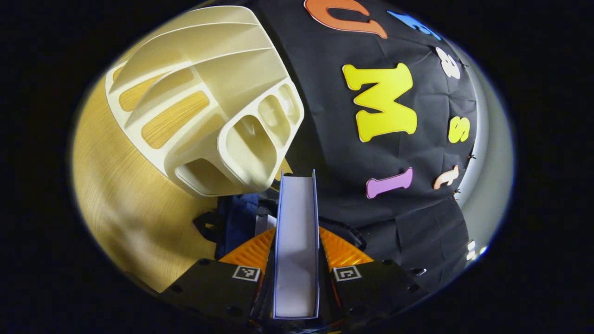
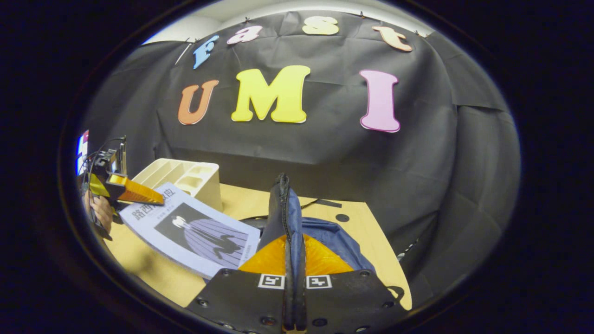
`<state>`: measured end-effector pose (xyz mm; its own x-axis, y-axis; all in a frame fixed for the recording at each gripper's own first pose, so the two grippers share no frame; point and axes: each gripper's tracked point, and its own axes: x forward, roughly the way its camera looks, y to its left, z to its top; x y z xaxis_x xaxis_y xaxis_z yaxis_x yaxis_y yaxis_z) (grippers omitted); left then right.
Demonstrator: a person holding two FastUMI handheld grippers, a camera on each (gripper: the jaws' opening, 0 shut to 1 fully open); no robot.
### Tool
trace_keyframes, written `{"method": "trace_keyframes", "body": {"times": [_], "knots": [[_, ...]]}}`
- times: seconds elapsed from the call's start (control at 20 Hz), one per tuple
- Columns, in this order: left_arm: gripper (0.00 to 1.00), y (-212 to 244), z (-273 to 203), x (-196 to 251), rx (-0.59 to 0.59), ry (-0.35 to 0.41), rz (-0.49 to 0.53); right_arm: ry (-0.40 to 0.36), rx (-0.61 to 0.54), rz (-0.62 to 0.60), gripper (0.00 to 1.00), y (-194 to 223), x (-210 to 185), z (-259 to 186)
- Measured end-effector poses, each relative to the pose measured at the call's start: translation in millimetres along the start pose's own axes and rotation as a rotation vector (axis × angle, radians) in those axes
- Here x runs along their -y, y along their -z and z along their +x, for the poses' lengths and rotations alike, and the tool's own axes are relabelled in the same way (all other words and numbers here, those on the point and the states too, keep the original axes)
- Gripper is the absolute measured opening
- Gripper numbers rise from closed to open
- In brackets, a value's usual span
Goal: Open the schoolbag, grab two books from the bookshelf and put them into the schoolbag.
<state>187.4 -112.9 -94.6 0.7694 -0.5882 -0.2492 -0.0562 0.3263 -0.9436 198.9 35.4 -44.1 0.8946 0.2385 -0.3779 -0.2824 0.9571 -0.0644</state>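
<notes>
Schoolbag: the blue fabric schoolbag [image 2: 325,236], lower centre, is held open, its zipped edge pinched by the right gripper [image 2: 293,260].
Book: a pale lilac paperback book [image 1: 296,241] is clamped by the left gripper [image 1: 297,260]; it is judged not yet inside.
Bookshelf: the cream plastic bookshelf [image 1: 204,102], upper left, is seen emptied.
Left: insertion.

A black cloth wall [image 2: 325,153] hangs behind a light wooden table [image 2: 352,232], creased and pinned along its top edge. Above the cloth a pale grey room wall [image 2: 195,25] shows. Soft shadows lie on the table's wood grain.
</notes>
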Motion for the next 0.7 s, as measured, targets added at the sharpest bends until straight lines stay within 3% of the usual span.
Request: {"method": "trace_keyframes", "body": {"times": [0.2,0.45,0.5,0.7], "knots": [[0.43,9.3,21.3,4.1,0.039,-0.058,0.087,-0.051,0.022,0.018,0.02,-11.3,-12.4,3.0],[0.43,25.4,40.5,3.6,0.106,-0.148,0.31,-0.114,0.075,0.055,0.06,-22.7,-28.3,-0.8],[0.43,28.9,43.4,3.7,0.102,-0.16,0.343,-0.122,0.079,0.06,0.02,-23.2,-29.6,-1.0],[0.43,42.3,60.8,8.8,0.11,-0.16,0.375,-0.145,0.091,0.072,0.02,-25.1,-33.9,-3.8]]}}
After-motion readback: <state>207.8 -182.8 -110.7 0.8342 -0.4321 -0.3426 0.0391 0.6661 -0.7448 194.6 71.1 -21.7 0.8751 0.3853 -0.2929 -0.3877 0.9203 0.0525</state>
